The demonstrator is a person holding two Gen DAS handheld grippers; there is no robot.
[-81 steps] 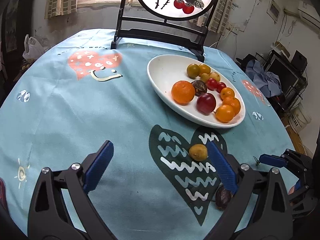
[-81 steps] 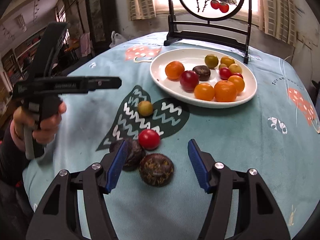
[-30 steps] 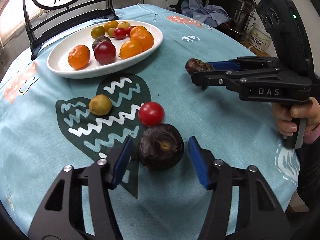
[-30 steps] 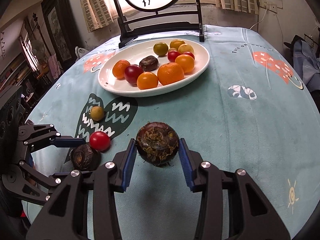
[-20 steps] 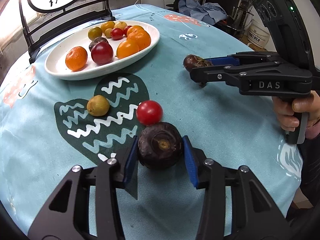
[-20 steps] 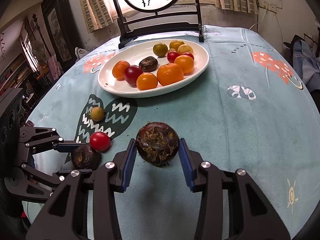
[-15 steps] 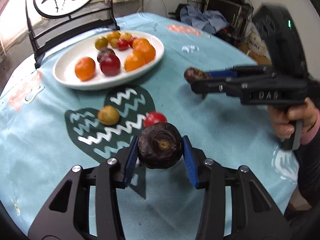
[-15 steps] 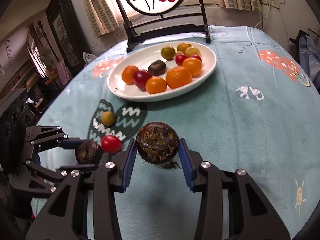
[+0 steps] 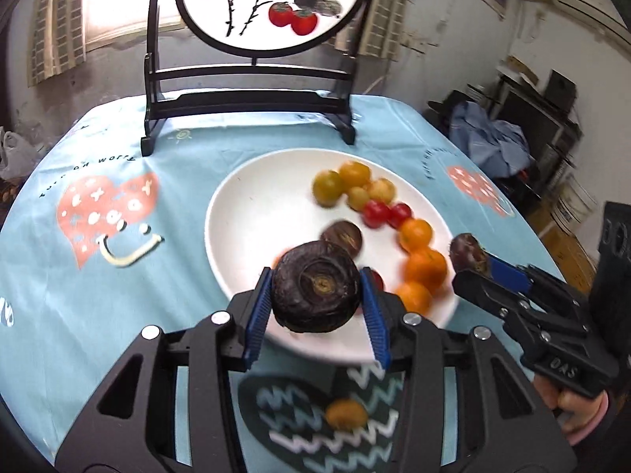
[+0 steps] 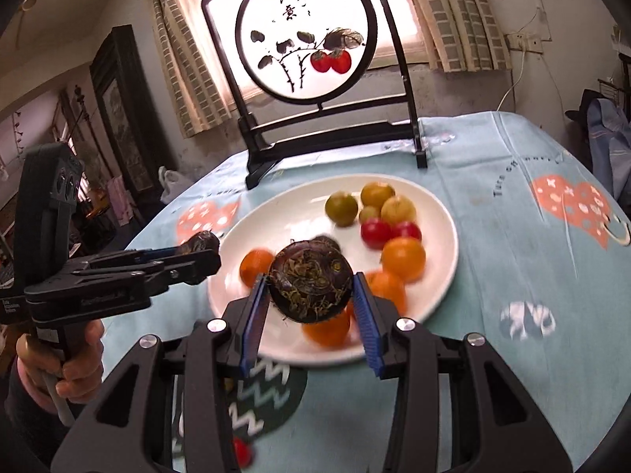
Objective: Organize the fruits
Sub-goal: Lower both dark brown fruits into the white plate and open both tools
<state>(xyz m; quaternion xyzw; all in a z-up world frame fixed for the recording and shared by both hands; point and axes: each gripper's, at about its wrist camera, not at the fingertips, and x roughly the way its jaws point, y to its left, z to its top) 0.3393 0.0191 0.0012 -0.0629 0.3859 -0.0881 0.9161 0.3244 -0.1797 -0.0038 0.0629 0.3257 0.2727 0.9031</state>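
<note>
Dark fruits fill both your hand-held grippers, left and right, clamped above the white plate's near rim (crowded there); releasing together could knock oranges off.

Your left wrist camera looks along its fingers from the near table edge, close above the white plate, facing the painted screen. Your right wrist camera faces likewise, from further right. Both share the plate, screen and blue tablecloth.
</note>
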